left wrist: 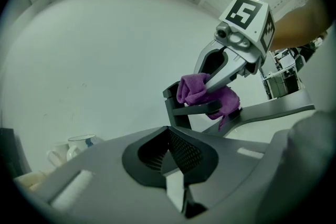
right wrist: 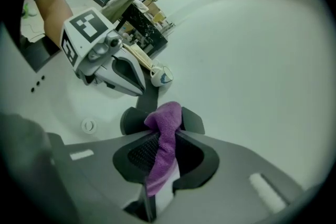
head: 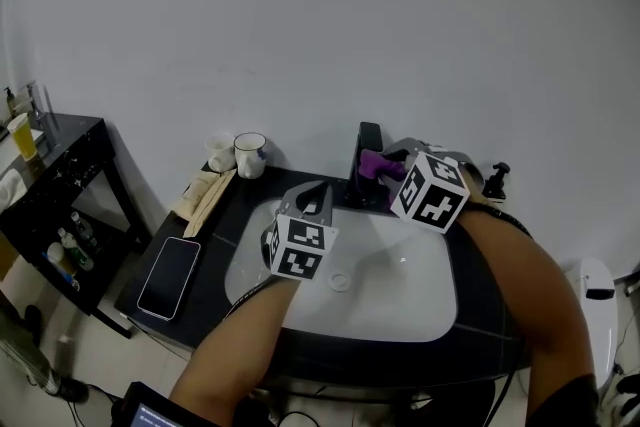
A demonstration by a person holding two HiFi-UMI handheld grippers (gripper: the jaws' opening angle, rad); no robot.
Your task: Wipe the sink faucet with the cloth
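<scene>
**Faucet [head: 368, 147] wipe — cloth [head: 374, 163] on the spout**

Location: the faucet stands at 12 o'clock on the rim of the sink [head: 445, 310]; the purple cloth is draped over its spout, bunched rather than spread.

Right gripper [head: 388, 165]: jaws clamped on a fold of the cloth, with a tail hanging down between them; the bunch is pressed against the spout from 2 o'clock.

Left gripper [head: 320, 193]: jaws drawn together with nothing between them; it hangs over the basin at 10 o'clock, just beside the faucet but apart from it.

Bystanding items: a phone [head: 168, 277] on the counter at 9 o'clock; two mugs [head: 238, 154] at 11 o'clock.

Probable faults:
- Cloth pull-out; only a narrow fold appears gripped, so drag along the spout could strip it from the jaws.
- Bare-jaw contact — the bunch is small, and a stroke beyond its edge would likely put hard tips on the finish.
- Incomplete coverage; the rear face of the faucet looks hard to reach from this side.
- Gripper collision; the two tools sit close.
</scene>
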